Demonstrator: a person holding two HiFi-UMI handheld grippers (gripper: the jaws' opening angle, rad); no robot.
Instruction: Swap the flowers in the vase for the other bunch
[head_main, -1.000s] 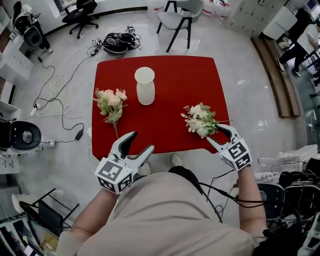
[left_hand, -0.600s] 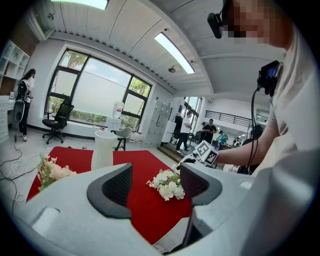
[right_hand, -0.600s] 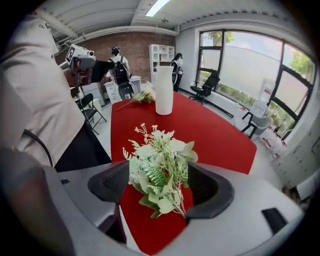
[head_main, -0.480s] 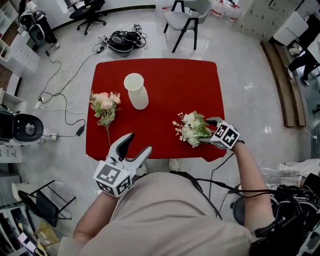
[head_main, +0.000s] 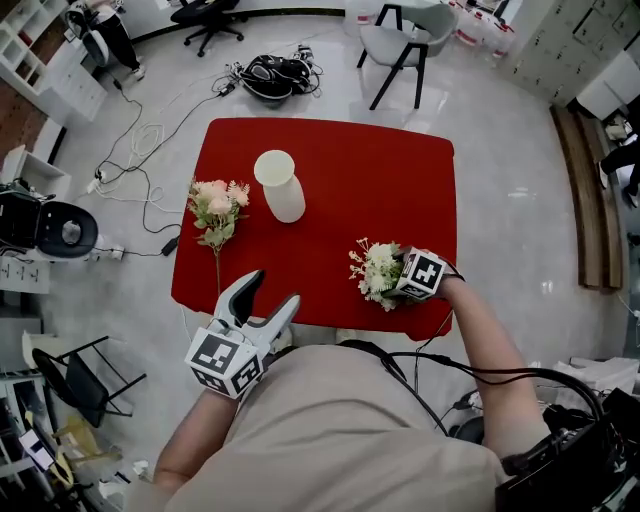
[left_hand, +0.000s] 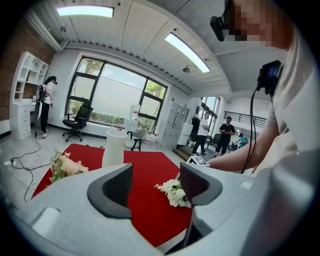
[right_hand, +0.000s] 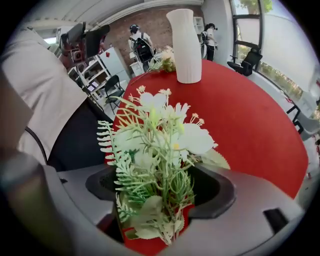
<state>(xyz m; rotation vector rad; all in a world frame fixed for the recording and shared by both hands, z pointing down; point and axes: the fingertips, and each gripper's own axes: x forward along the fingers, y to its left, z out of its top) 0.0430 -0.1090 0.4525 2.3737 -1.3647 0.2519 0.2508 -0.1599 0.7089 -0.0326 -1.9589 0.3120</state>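
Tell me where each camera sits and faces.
Head view: on the person's head, looking steeply down at the red table, vase, pink bunch and white bunch; torso, left gripper and right gripper show.
Left gripper view: rides the left gripper, facing almost level across the table; its empty, parted jaws and right arm show.
Right gripper view: rides the right gripper, angled down towards the vase; its jaws, just opened wider, straddle the white bunch; torso at left.
Shared: all three show vase and both bunches.
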